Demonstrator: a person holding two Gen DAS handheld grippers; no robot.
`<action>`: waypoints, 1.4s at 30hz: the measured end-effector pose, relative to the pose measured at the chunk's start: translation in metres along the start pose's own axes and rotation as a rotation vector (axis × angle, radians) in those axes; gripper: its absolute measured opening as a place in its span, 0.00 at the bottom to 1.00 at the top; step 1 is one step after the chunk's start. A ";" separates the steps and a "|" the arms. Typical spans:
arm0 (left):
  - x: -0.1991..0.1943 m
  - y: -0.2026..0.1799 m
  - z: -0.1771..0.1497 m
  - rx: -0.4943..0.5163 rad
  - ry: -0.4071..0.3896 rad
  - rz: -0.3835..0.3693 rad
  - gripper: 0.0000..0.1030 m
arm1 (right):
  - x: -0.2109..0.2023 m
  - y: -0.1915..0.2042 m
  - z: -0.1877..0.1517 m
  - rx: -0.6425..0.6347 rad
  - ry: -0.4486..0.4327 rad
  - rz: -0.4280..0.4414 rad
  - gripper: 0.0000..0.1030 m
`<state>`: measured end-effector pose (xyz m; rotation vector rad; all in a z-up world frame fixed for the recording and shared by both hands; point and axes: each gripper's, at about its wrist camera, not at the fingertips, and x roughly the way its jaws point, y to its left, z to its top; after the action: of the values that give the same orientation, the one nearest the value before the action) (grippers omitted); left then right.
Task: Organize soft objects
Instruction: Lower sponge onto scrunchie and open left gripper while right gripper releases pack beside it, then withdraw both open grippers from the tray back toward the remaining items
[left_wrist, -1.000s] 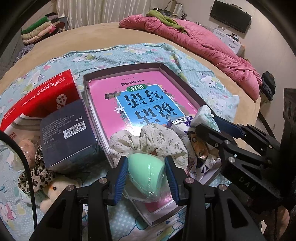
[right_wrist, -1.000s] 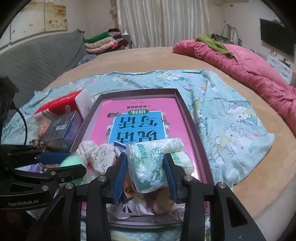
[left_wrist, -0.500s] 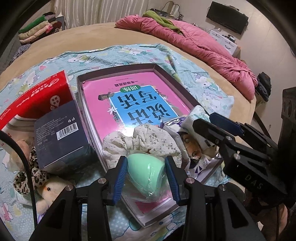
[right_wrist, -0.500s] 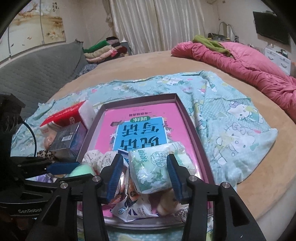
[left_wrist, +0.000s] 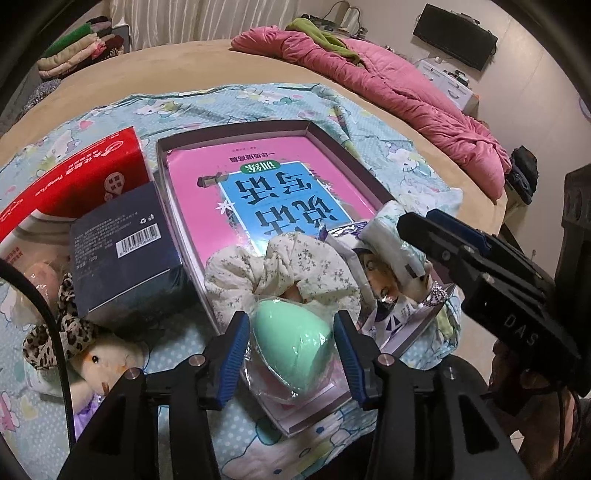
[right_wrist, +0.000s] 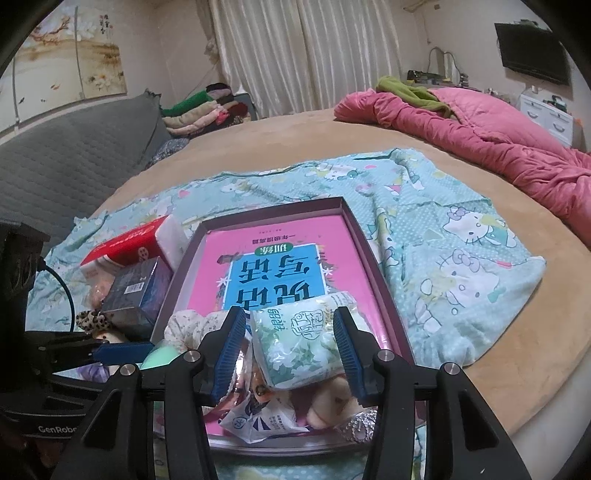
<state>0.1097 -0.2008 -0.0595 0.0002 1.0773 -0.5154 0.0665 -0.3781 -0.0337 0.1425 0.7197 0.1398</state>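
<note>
On the bed, a shallow tray (left_wrist: 325, 138) with a pink book laid in its bottom sits on a cartoon-print sheet (right_wrist: 461, 236), and the soft things are heaped at its near end. Between the blades of the left gripper (left_wrist: 291, 334) lies a mint-green sponge egg (left_wrist: 290, 338) in a clear wrapper; the jaws are opening, with gaps showing on both sides, so nothing presses it. It looks light and squashy under slippery film, best taken across its fat middle; its long axis runs away from the camera, narrow tip toward the floral scrunchie (left_wrist: 280, 266). The right gripper (right_wrist: 290, 338) straddles a tissue pack (right_wrist: 299, 341), jaws apart with a sliver of daylight at each pad, the pack resting on the pile of snack packets. That pack seems soft, light and crinkly, likely to slide in its plastic; a grip across its short width suits it. Its long axis tilts up and to the right, toward the tray's far right wall.
</note>
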 end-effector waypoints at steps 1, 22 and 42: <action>-0.001 0.000 -0.001 0.002 0.001 0.003 0.47 | 0.000 0.000 0.000 -0.001 -0.001 -0.001 0.49; -0.020 -0.008 -0.008 0.049 -0.009 0.049 0.54 | -0.013 0.000 0.001 0.011 -0.019 -0.035 0.63; -0.054 -0.002 -0.007 0.033 -0.067 0.097 0.66 | -0.030 0.015 0.006 -0.006 -0.056 -0.052 0.75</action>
<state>0.0833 -0.1789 -0.0170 0.0638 0.9984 -0.4424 0.0471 -0.3693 -0.0071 0.1214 0.6667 0.0879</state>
